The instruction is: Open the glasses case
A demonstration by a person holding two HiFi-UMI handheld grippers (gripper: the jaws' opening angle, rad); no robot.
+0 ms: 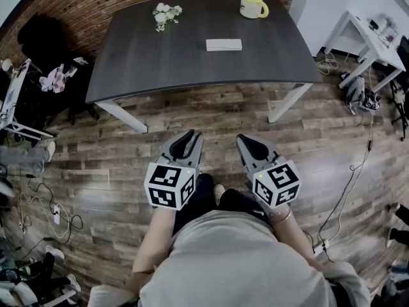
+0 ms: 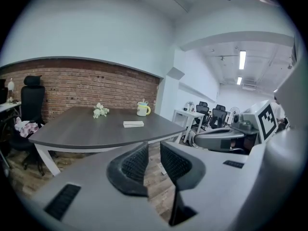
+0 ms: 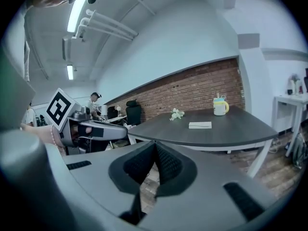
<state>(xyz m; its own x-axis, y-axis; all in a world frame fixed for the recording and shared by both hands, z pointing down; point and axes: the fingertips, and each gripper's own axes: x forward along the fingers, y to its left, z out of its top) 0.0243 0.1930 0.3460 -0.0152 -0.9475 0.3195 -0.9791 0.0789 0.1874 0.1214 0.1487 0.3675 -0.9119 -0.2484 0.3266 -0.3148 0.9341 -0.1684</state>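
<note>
A dark tabletop (image 1: 192, 62) fills the upper middle of the frame. On it lie a flat white glasses case (image 1: 223, 44) right of centre, a small flower bunch (image 1: 166, 15) at its upper left, and a yellow mug (image 1: 253, 5) at its upper right.

Distant glasses case (image 1: 223, 44), perhaps closed, lid seam too small.

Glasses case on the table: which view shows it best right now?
The head view: the glasses case lies fully visible from above on the table. The left gripper view and right gripper view both show it small, distant and nearly edge-on.
</note>
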